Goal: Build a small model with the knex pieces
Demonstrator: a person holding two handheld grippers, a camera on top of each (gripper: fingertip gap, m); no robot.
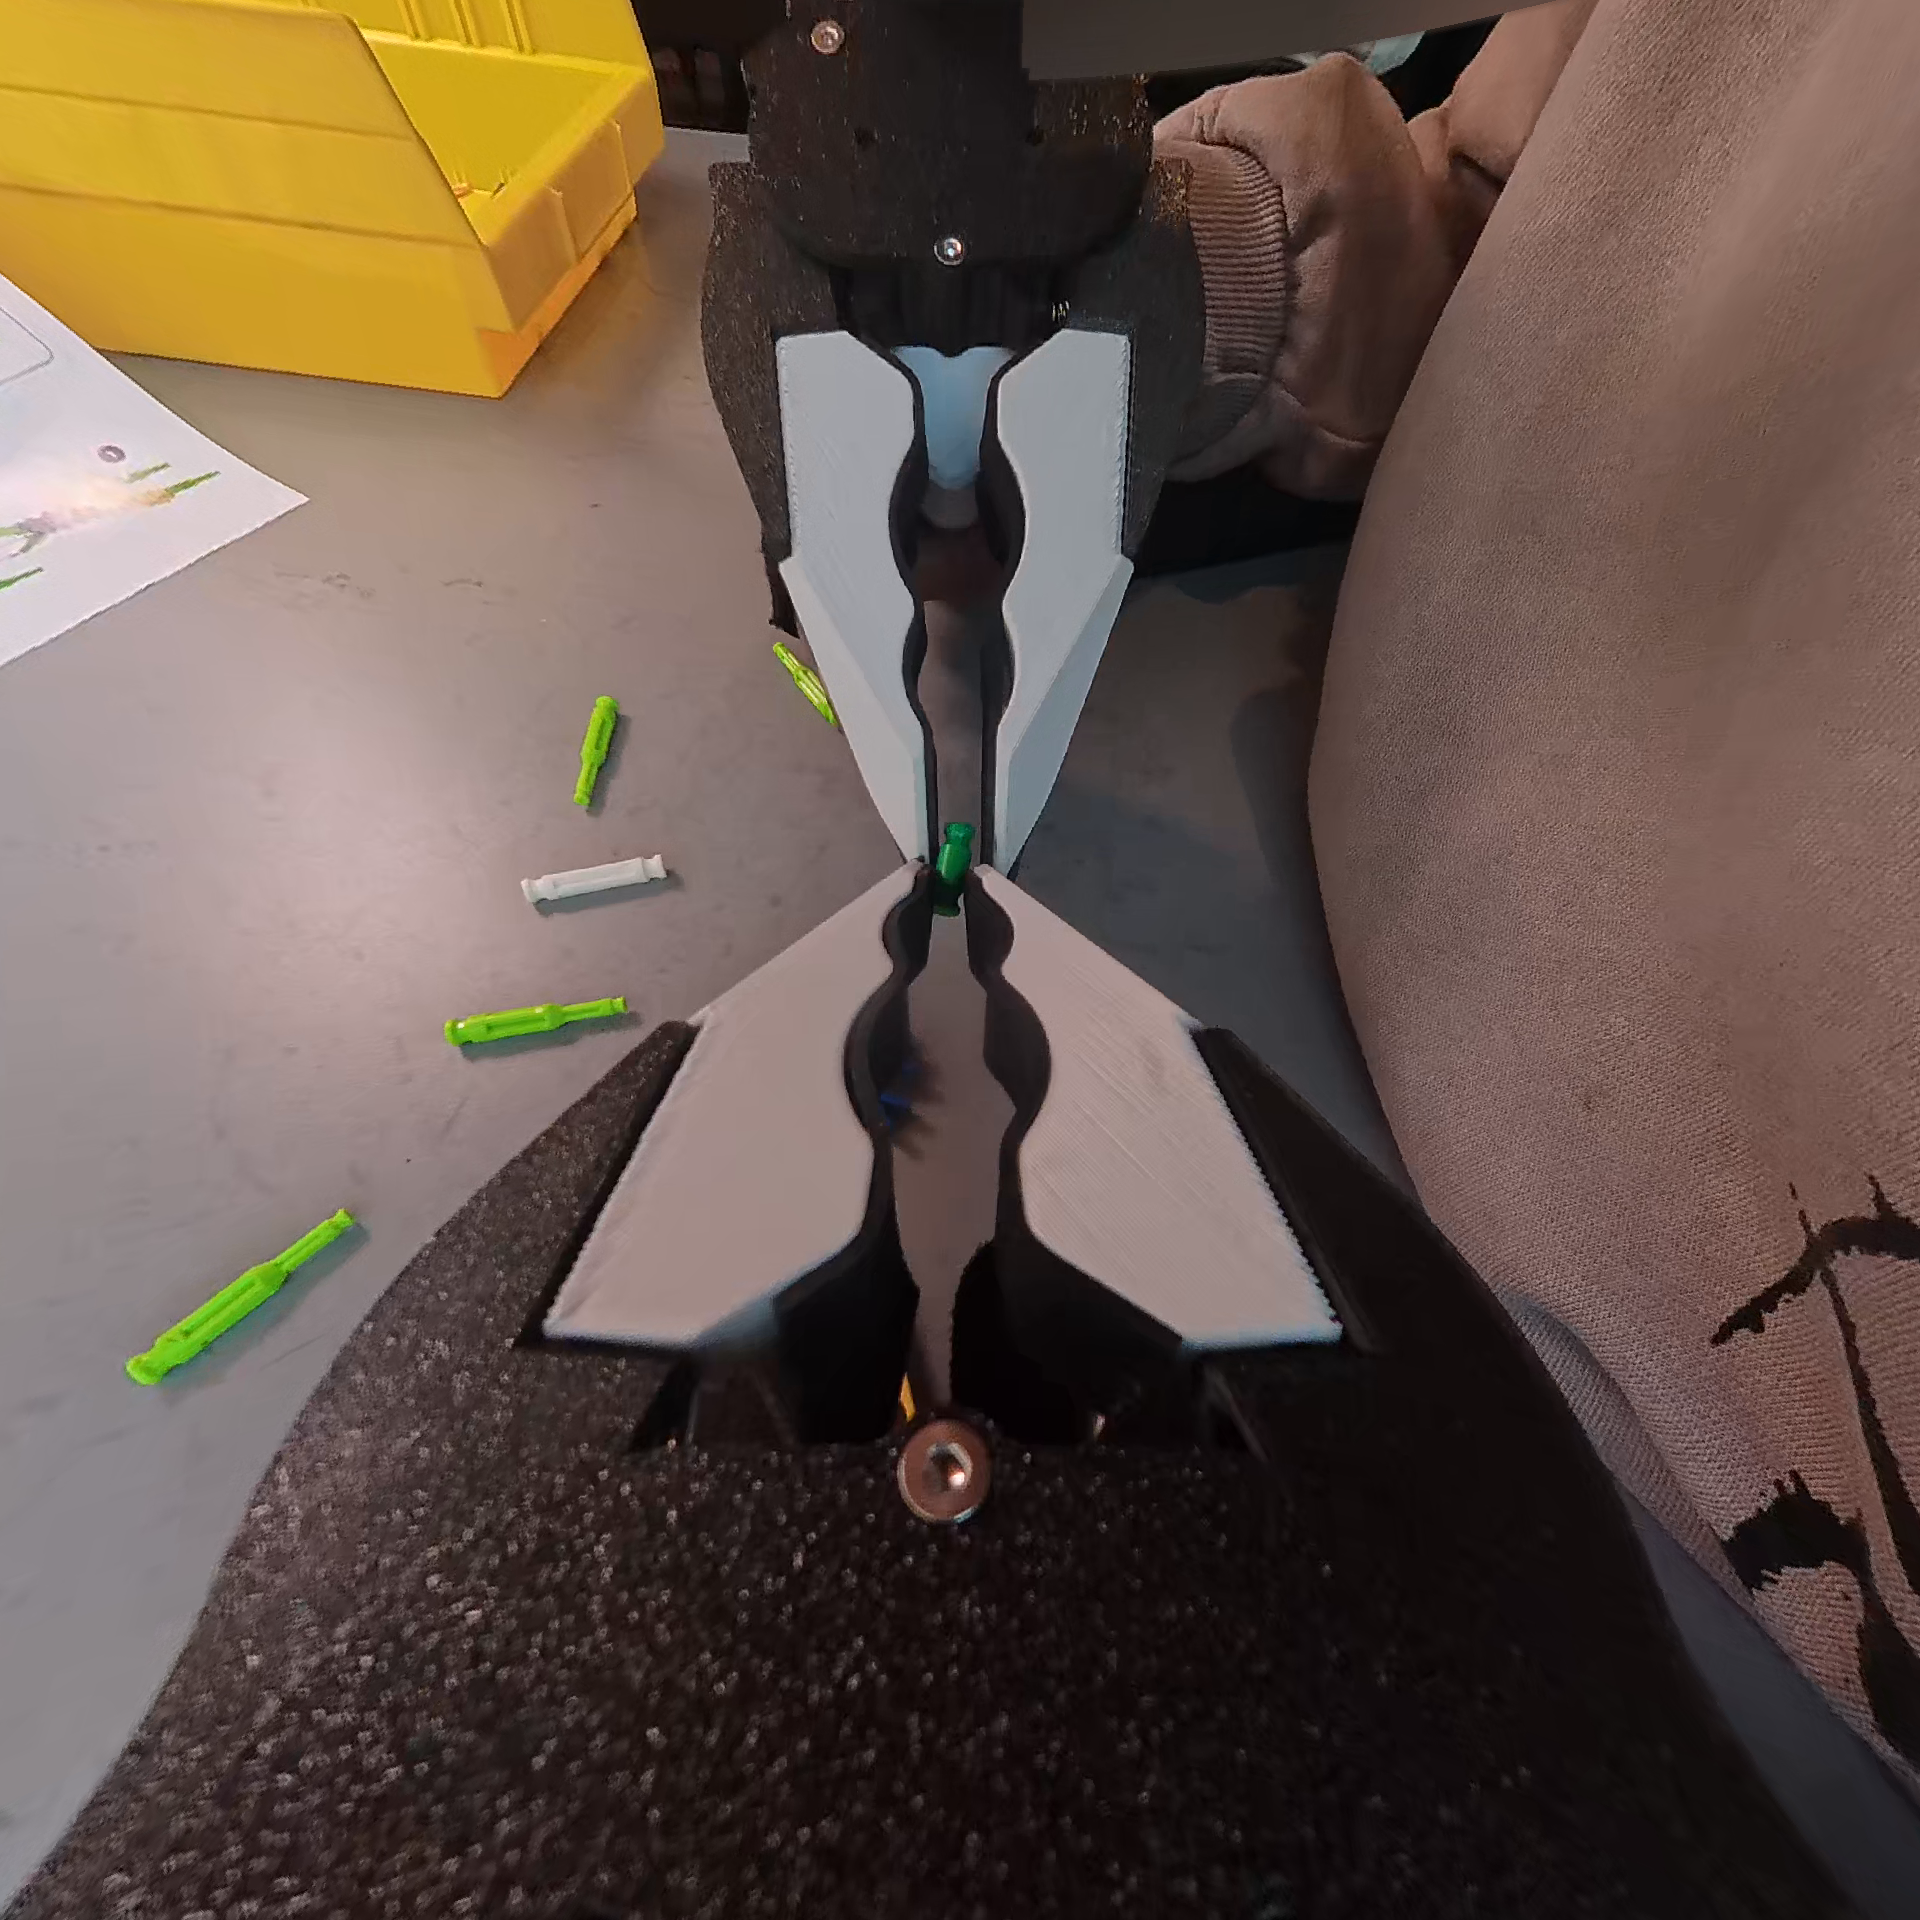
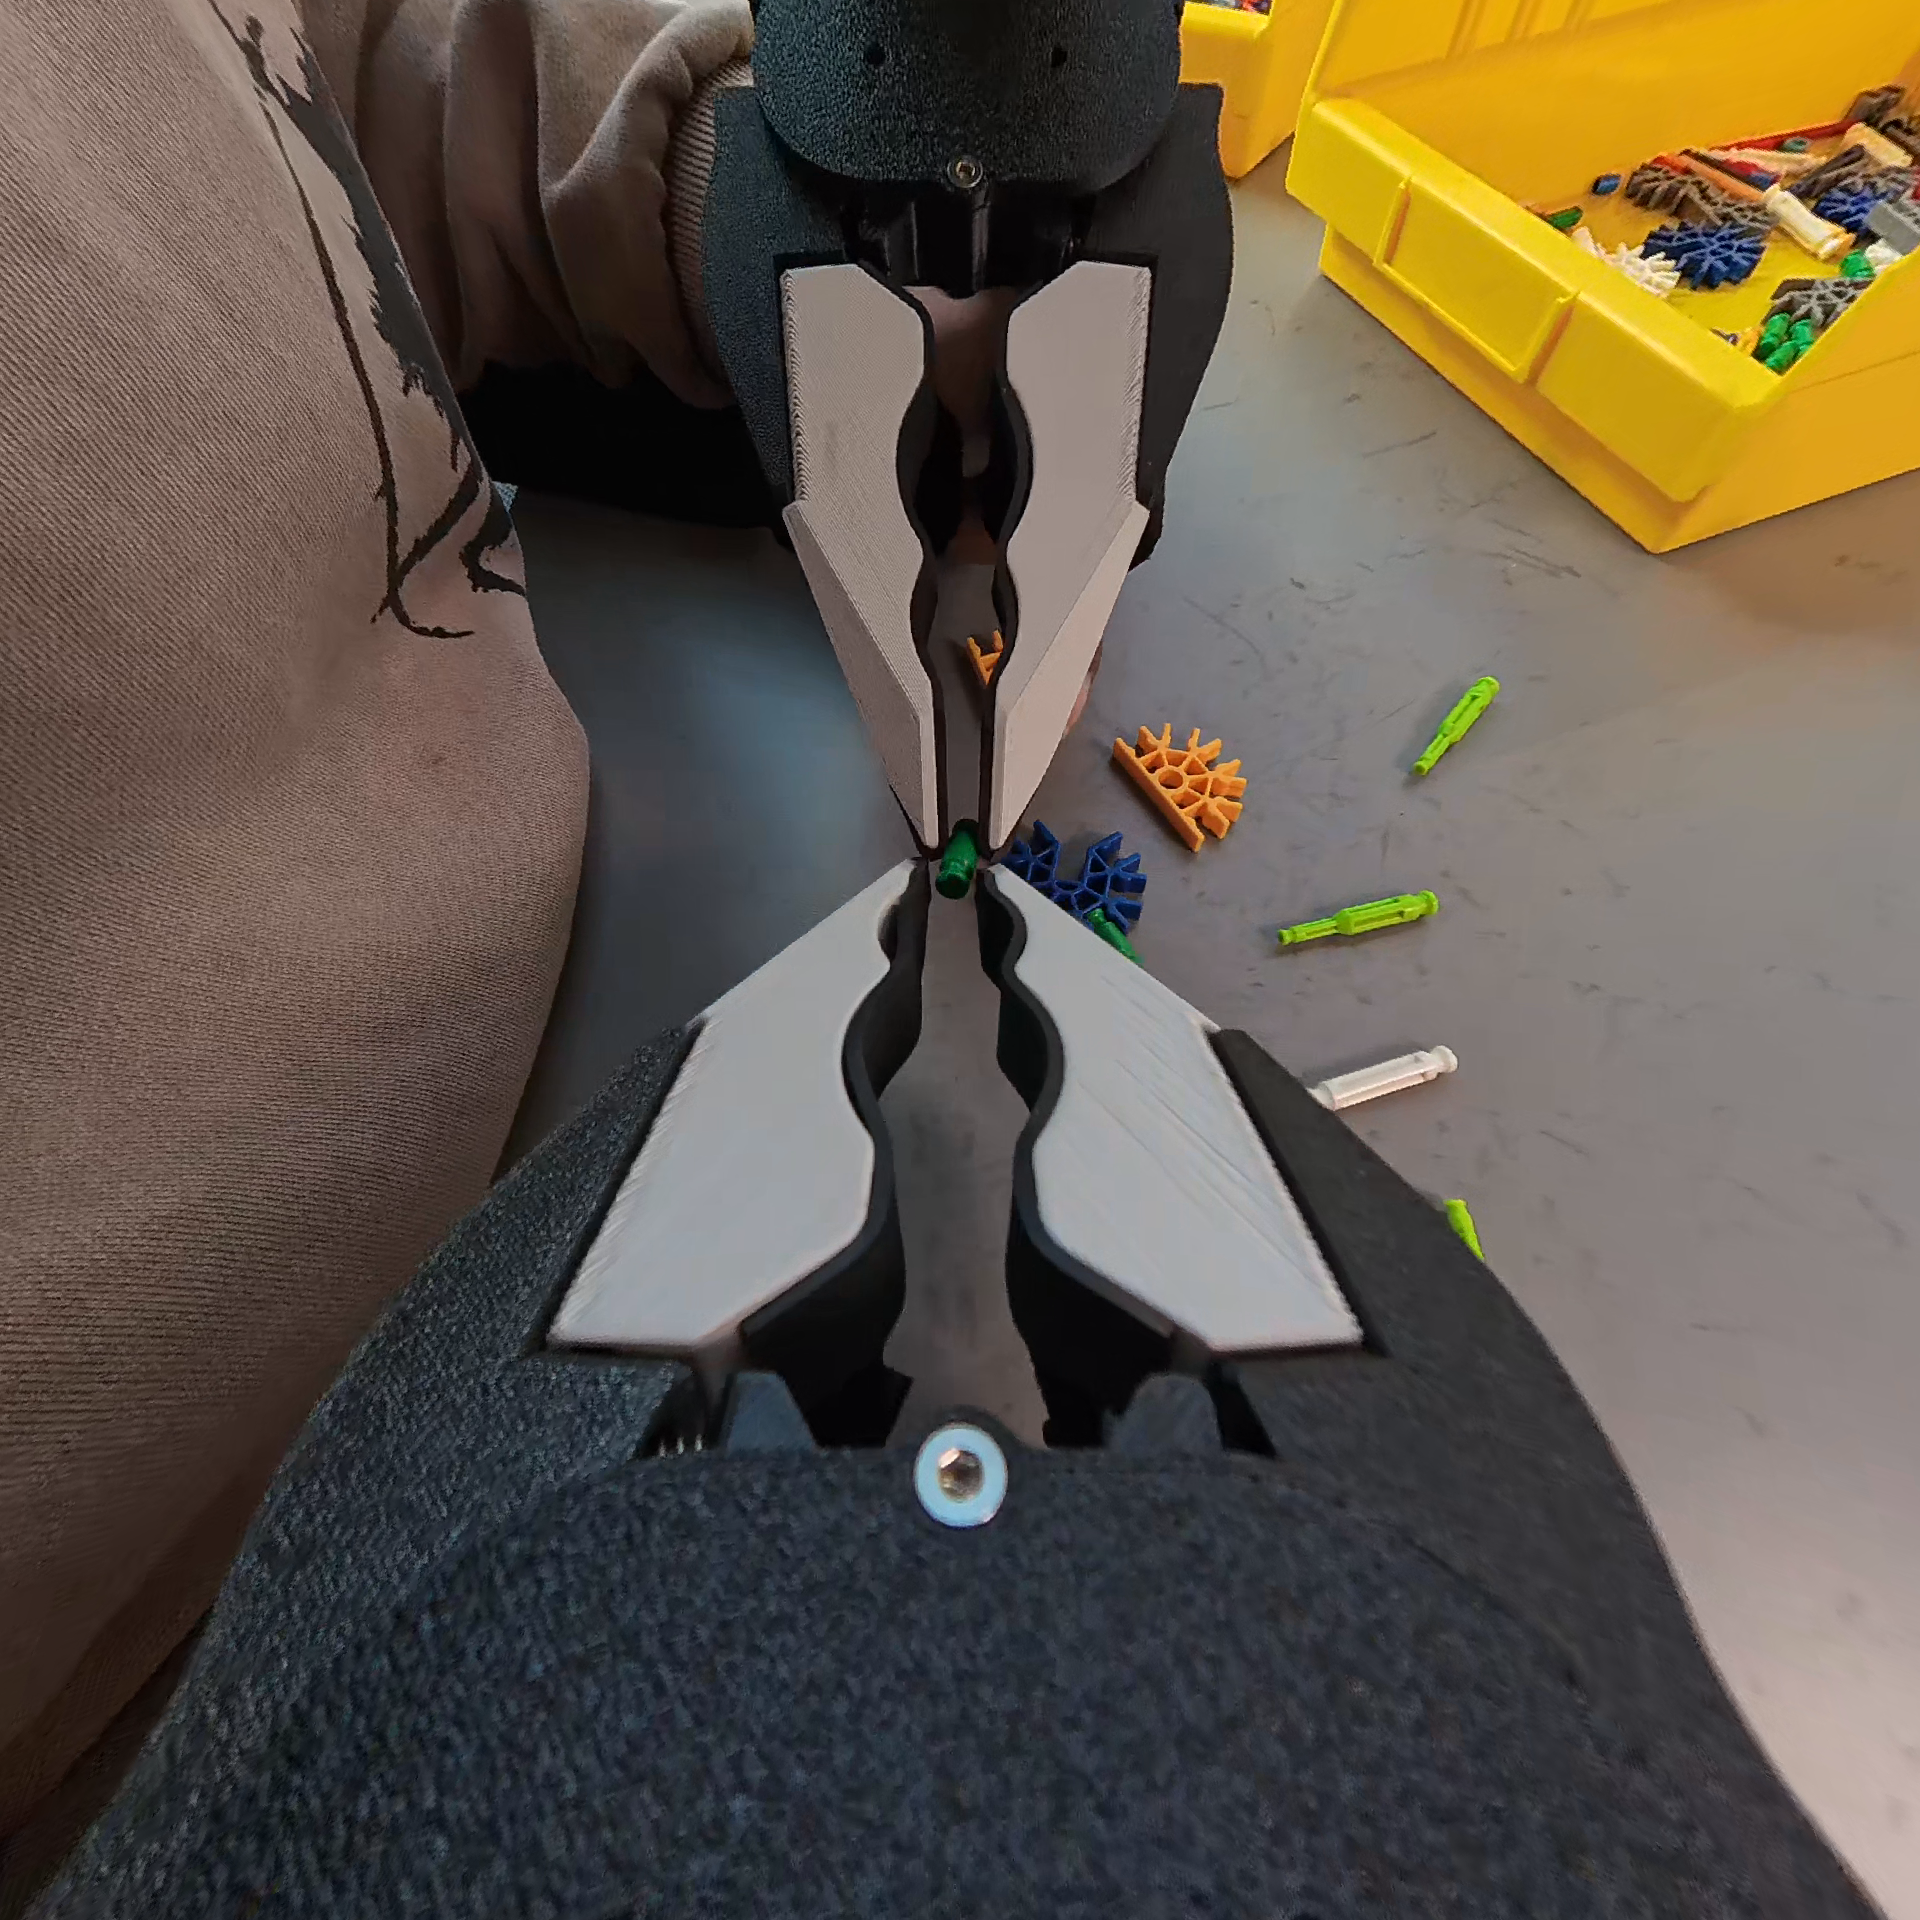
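The two grippers meet tip to tip over the grey table, with a short dark green rod between their noses. In the left wrist view the left gripper reaches forward, its grey fingers drawn nearly together on the lower end of the rod. The right gripper comes in from the far side, pointing back toward the camera, and the rod's top sits in the narrow gap between its tips. Whether those tips press on the rod cannot be told here. A small blue piece shows in the left gripper's gap, further back.

In the right wrist view the right gripper has its fingers close together on the near end of the same dark green rod, which leans slightly. The left gripper faces it, closed on the far end.

A beige sleeve runs behind the far gripper, and a beige garment with black marks fills one side.

Lime green rods and a white rod lie loose on the table. A blue connector lies just beside the tips, an orange connector a little beyond. A yellow bin of mixed pieces stands well apart, and a printed sheet lies near another yellow bin.
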